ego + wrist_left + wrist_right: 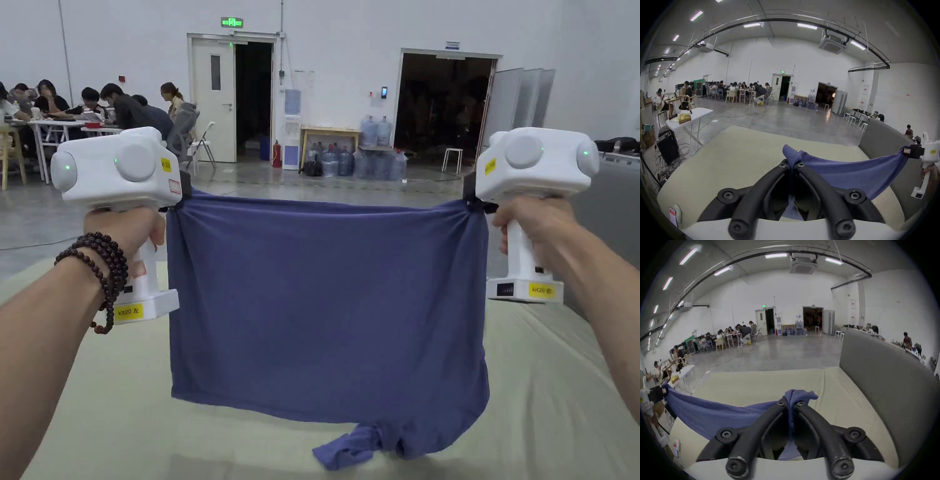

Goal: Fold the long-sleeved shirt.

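Observation:
A blue long-sleeved shirt (325, 312) hangs in the air, stretched flat between both grippers above the pale green table (125, 425). My left gripper (181, 201) is shut on its upper left corner, and my right gripper (472, 201) is shut on its upper right corner. A bunched sleeve end (350, 447) dangles at the bottom and touches the table. In the left gripper view the black jaws (792, 165) pinch the blue cloth (851, 172). In the right gripper view the jaws (790, 403) pinch the cloth (713, 412) the same way.
A grey panel (606, 219) stands along the table's right side. Beyond the table lies an open concrete floor (312, 181). People sit at tables (94, 112) at the far left. A white folding table (688, 116) stands left of my table.

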{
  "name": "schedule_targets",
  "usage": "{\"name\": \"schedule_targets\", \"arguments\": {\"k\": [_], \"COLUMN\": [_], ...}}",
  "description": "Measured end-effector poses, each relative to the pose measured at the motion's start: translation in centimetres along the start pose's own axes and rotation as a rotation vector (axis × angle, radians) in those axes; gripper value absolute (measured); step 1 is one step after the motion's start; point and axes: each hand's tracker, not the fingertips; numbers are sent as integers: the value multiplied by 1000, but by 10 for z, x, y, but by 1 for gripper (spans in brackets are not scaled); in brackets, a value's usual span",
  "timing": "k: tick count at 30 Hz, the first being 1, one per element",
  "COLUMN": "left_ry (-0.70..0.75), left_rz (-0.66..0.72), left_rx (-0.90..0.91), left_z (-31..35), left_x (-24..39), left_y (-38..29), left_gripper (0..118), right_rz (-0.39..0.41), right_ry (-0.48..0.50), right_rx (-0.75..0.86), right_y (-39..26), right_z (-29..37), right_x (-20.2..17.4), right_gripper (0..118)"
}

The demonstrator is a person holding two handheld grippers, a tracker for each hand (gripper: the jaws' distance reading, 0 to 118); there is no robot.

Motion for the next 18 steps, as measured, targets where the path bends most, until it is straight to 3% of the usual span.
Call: {"name": "schedule_targets", "arguments": {"k": [8,11,18], "left_ry": [-79,-90,-66], "left_rz": [-18,-31,-43], "left_rx": [45,-14,-126], "left_z": [81,109,186], "left_x": [-23,-33,-54], "left_y": [-45,-92,-227], "left_gripper": [0,0,0], "right_rz": [56,54,134], "right_ry": [52,82,116], "right_rx": [8,-23,-130], "right_y": [-63,-105,-240], "right_z": [82,104,169], "right_x": [15,21,38], "right_gripper": [2,2,2]}}
